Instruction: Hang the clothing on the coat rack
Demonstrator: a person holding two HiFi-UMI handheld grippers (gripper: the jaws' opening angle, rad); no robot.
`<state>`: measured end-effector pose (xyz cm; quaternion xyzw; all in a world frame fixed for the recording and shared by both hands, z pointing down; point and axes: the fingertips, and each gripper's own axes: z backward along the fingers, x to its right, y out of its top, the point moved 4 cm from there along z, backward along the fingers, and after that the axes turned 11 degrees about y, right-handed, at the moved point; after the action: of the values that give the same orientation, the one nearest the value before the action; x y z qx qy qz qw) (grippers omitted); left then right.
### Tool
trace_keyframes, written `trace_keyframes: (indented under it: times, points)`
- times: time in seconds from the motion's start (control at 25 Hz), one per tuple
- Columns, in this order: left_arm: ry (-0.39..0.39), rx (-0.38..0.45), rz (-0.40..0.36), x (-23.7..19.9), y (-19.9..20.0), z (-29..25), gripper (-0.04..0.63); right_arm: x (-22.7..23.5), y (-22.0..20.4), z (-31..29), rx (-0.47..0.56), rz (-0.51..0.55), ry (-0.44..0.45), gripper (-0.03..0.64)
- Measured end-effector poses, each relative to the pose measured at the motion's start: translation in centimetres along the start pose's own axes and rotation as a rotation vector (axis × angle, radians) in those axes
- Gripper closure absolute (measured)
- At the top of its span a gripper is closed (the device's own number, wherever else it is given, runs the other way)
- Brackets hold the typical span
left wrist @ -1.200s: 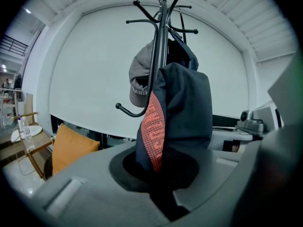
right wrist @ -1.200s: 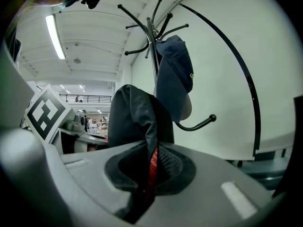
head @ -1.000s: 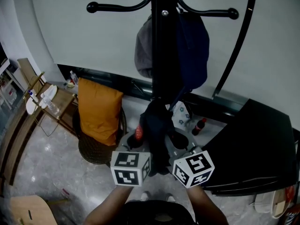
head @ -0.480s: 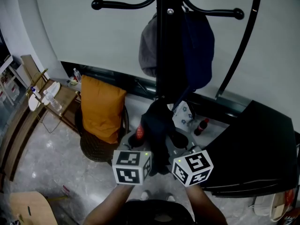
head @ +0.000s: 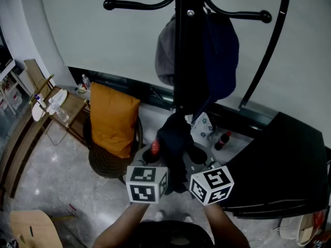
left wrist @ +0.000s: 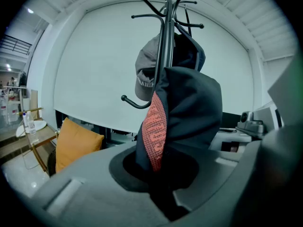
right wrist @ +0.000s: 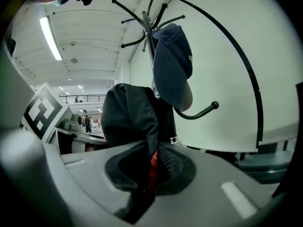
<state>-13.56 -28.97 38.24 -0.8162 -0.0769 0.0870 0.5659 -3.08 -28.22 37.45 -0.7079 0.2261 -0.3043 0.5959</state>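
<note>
Wears a dark, plain top (head: pixel 170 237) at six o'clock of the head view, with both forearms (head: pixel 121 226) left uncovered. Shows matt grey moulded plastic on the left gripper (left wrist: pixel 163 205), with a round, dark-lined recess at the centre and a shallow oblong dent toward eight o'clock. Repeats that grey shell and dark recess on the right gripper (right wrist: pixel 142 200), with a pale oblong slot toward four o'clock. Bears one white cube with black square markers (head: pixel 147 184), and a second marker cube (head: pixel 212 185) at its three o'clock.
</note>
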Motion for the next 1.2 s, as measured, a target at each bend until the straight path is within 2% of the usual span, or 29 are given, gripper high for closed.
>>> trace_keyframes:
  times: [1.2]
  points:
    - [0.003,-0.037,-0.016,-0.4,-1.2,-2.5,0.569,1.3,-2.0,-1.4,-0.058,0.005,-0.002,0.586]
